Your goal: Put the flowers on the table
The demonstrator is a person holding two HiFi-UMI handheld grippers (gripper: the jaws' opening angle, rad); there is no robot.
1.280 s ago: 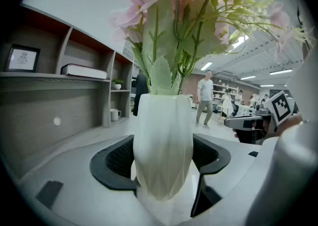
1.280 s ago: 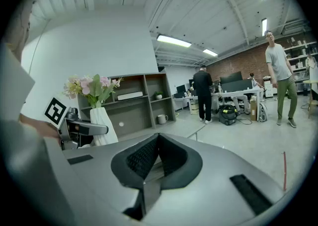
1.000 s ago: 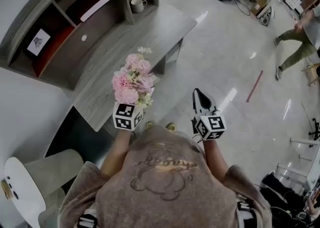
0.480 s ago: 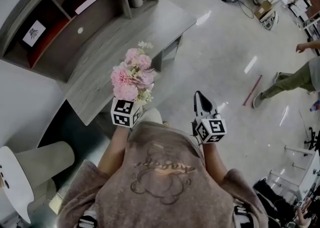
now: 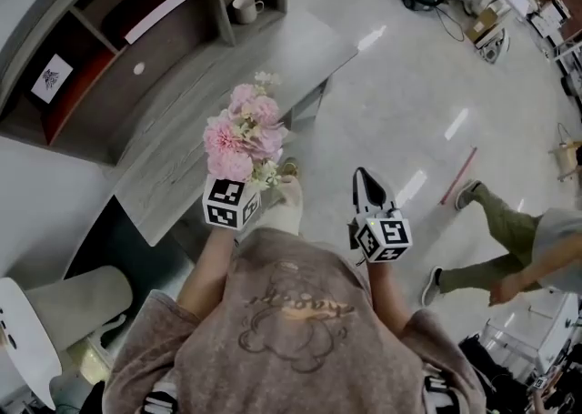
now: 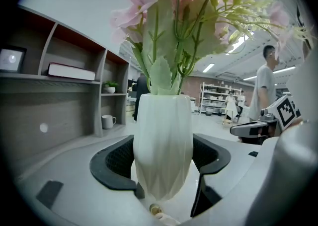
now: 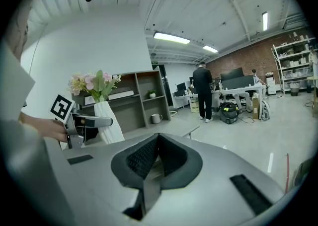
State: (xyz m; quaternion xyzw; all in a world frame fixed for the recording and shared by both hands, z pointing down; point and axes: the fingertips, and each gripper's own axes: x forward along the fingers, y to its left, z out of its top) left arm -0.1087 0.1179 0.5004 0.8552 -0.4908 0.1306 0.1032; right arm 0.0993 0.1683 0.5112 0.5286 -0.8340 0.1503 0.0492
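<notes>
Presently: white faceted vase (image 6: 163,120) of pink flowers (image 5: 244,130), upright, clamped at its lower body between the wide-spread jaws of the left gripper (image 6: 162,163) and held clear of the tabletop, the blooms overlapping the floor-side long edge of the grey wooden table (image 5: 182,121) in the head view. Right gripper (image 5: 367,186): jaws closed together on nothing, over glossy floor (image 5: 400,94), apart from the table edge. Tabletop open along its length, bounded on the wall side by the shelf unit (image 5: 100,39), white mug (image 5: 244,8) in a far-end compartment; on the floor to the right, a red rod (image 5: 459,176) and a person mid-stride (image 5: 509,244)
</notes>
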